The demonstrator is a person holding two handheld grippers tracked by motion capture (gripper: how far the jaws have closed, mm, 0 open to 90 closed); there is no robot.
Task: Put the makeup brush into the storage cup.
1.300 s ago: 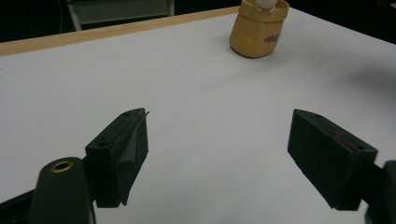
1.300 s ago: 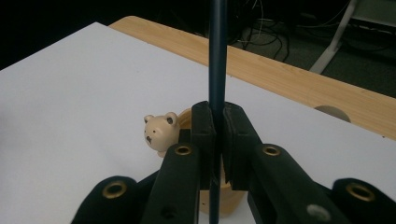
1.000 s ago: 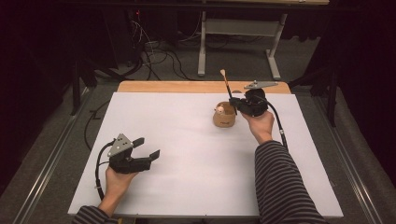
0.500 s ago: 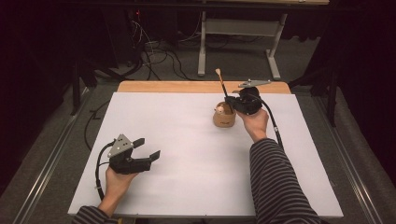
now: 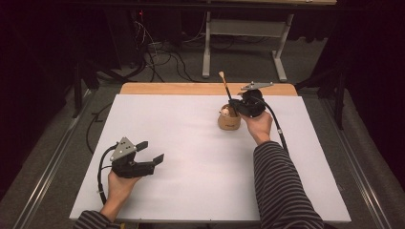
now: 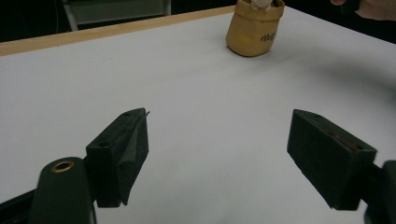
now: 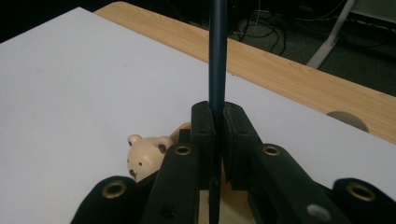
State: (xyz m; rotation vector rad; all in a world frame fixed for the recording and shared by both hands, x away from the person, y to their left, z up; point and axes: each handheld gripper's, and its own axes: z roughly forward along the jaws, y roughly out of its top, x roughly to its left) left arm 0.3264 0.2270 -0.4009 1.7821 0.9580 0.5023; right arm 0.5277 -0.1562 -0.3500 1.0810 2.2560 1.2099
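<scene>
Both tongs show in the high view: the left gripper [image 5: 152,151] is spread wide over the white table [image 5: 191,143], while the right gripper [image 5: 237,106] pinches a dark brush [image 5: 225,87] directly above the tan pot [image 5: 229,120].

Left gripper view: the pot [image 6: 253,28] stands well ahead of the spread jaws.

Right gripper view: jaws pressed onto the brush [image 7: 217,60], a bear figure [image 7: 145,155] just below them.

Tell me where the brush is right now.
In the high view, the brush stands upright at the table's far right, clamped in the right gripper directly above the tan cup, near the wooden edge.
</scene>
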